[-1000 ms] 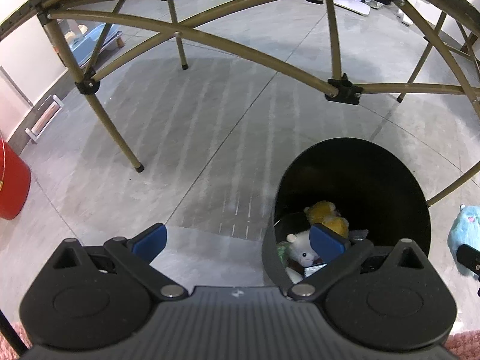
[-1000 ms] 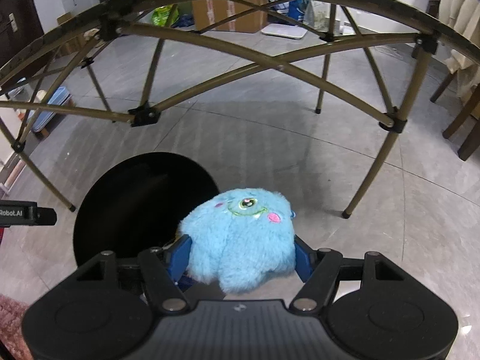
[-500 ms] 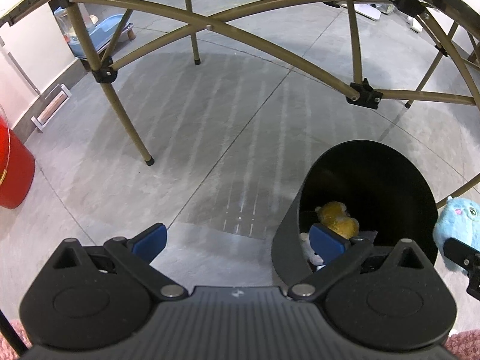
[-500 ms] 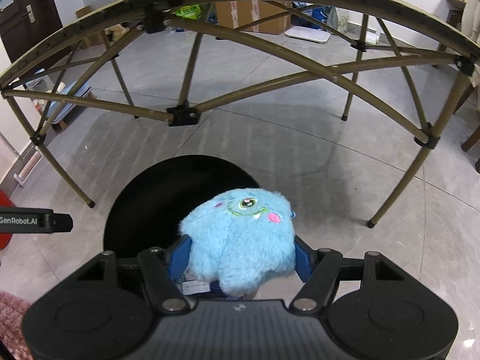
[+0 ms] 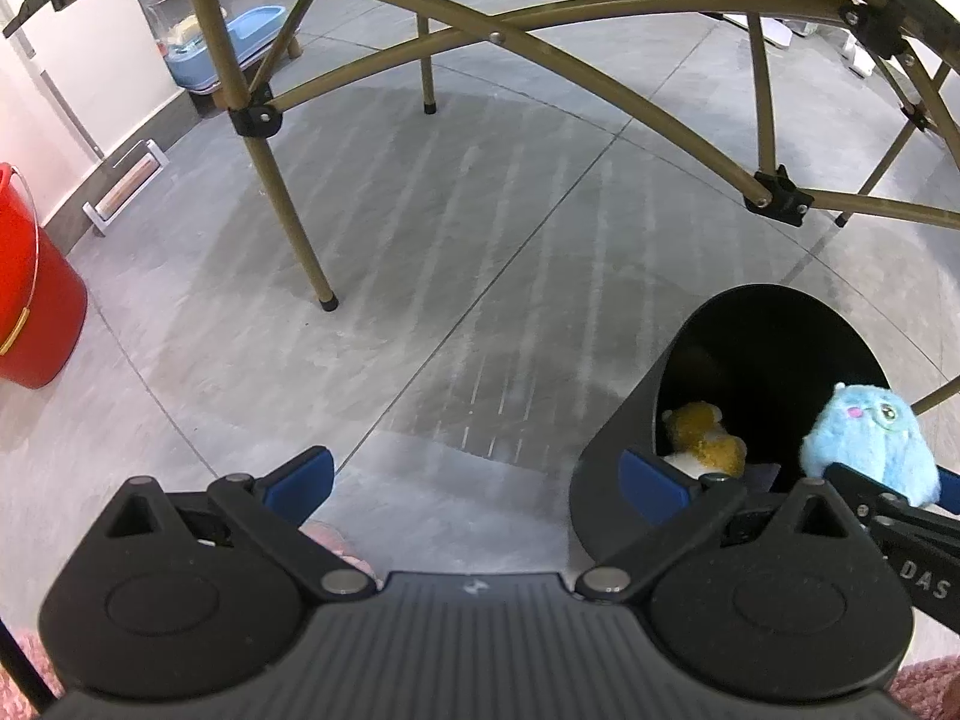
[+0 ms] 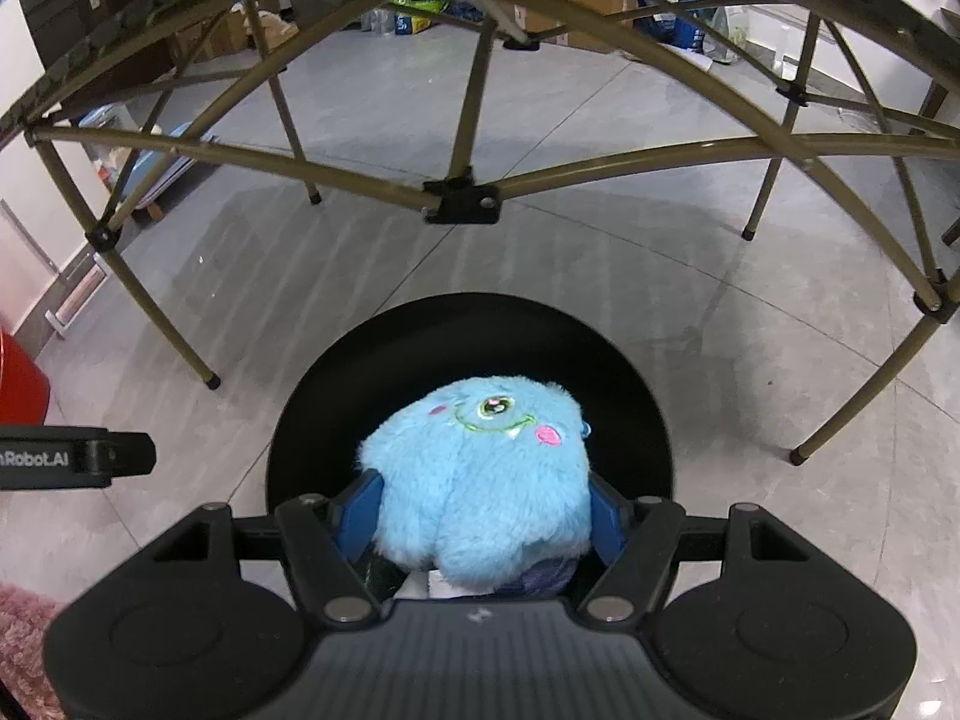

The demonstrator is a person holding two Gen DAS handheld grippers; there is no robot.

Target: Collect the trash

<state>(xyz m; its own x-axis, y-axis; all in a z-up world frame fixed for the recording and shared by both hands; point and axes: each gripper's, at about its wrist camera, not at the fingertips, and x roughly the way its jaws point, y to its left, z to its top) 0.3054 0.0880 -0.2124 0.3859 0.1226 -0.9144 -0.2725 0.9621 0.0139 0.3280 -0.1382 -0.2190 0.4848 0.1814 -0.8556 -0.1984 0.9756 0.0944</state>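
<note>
So the right gripper [image 6: 483,498] has its two blue pads squeezed onto the sides of a fluffy blue plush toy [image 6: 480,474], jaws about half spread because the toy is that fat, and the toy bulges out above the fingers with its one green eye and pink cheeks facing up. It's sitting right over the mouth of the black trash bin [image 6: 642,396], pretty much centred on the dark opening in the right wrist view. From the left wrist view you can see the same toy [image 5: 870,444] at the bin's right rim side, with the bin [image 5: 624,450] looking tipped toward the camera, though that could just be the fisheye. Down inside the bin there's a yellow-brown plush [image 5: 702,435] with something white under it, can't make out what exactly. The left gripper [image 5: 474,483] is spread wide with nothing in it, just bare grey floor tile [image 5: 420,276] between the fingers, and its right pad overlaps the bin's near-left wall in the picture. Beyond the bin stands a folding table frame [image 6: 461,201] on tan legs, and way off to the bin's left is a red bucket [image 5: 30,300].
</note>
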